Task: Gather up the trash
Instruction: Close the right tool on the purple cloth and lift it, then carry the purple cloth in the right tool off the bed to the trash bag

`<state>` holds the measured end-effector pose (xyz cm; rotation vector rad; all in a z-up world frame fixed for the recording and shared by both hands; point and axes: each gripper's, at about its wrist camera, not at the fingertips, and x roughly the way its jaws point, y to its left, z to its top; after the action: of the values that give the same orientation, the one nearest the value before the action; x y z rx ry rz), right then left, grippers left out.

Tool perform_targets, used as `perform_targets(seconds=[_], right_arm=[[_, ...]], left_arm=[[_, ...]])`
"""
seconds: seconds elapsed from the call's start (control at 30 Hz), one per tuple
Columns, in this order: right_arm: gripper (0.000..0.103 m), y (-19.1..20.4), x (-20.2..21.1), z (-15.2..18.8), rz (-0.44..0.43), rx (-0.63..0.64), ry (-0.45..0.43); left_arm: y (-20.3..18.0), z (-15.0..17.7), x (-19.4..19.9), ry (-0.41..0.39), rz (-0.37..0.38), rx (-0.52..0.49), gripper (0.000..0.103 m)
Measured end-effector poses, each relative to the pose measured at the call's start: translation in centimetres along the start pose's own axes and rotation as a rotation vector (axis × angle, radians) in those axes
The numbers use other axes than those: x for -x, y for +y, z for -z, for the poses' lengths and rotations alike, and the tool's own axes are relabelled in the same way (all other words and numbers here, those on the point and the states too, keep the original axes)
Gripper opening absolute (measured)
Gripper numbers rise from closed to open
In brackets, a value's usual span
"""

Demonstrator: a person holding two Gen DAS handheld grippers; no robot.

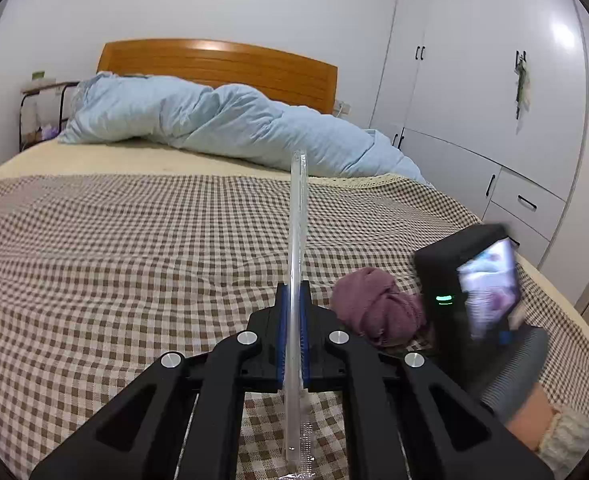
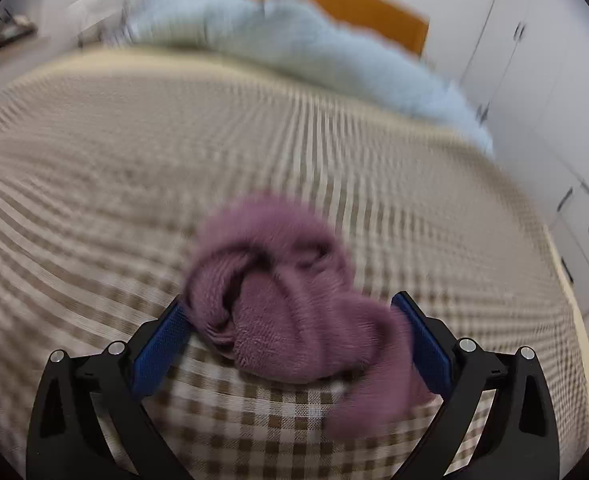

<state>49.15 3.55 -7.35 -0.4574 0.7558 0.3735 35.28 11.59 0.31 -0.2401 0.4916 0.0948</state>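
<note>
Legible markings: none found.
No text, label, brand, number or sign can be read in either wrist view (the lit screen on the device at the right of the left wrist view is motion-blurred, and the right wrist view is smeared throughout).

Black linkage arms, silver screws, blue-padded jaws — cream knit sleeve.

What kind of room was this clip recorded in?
A bedroom, most likely: a bed with a checked cover, a wooden headboard with a blue duvet bunched below it, and white wardrobes along the wall.
</note>
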Motion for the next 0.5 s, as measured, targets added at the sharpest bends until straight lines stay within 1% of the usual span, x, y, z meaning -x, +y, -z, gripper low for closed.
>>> perform_targets(seconds=[0.1,0.13,0.23,0.27,0.4,0.5], right_arm=[[0.095,-1.2,-0.3,0.1,-0.059,-0.064,0.023],[0.093,-1.4,-0.3,0.1,-0.067,-0.075,0.025],[0.062,-1.3,0.3,0.2,-0.078,-0.068,0.000],[0.057,-1.6,0.6,0.4,-0.076,-0.068,-0.008],[0.048,-0.8,0.8,0.1,-0.068,-0.050,-0.046],[0.046,0.5,2.4,0.6,-0.060,-0.004,-0.120]], left_arm=[[0.2,0.0,-0.5,0.021,0.014,0.015,0.003],[0.3,0.1,-0.6,0.023,0.015,0.017,0.003],[0.4,0.1,-0.7,0.027,0.018,0.027,0.003],[0.5,0.1,-0.8,0.030,0.020,0.030,0.003],[0.9,0.2,-1.3,0.047,0.029,0.051,0.003],[1.2,0.3,-1.5,0.051,0.035,0.064,0.003]])
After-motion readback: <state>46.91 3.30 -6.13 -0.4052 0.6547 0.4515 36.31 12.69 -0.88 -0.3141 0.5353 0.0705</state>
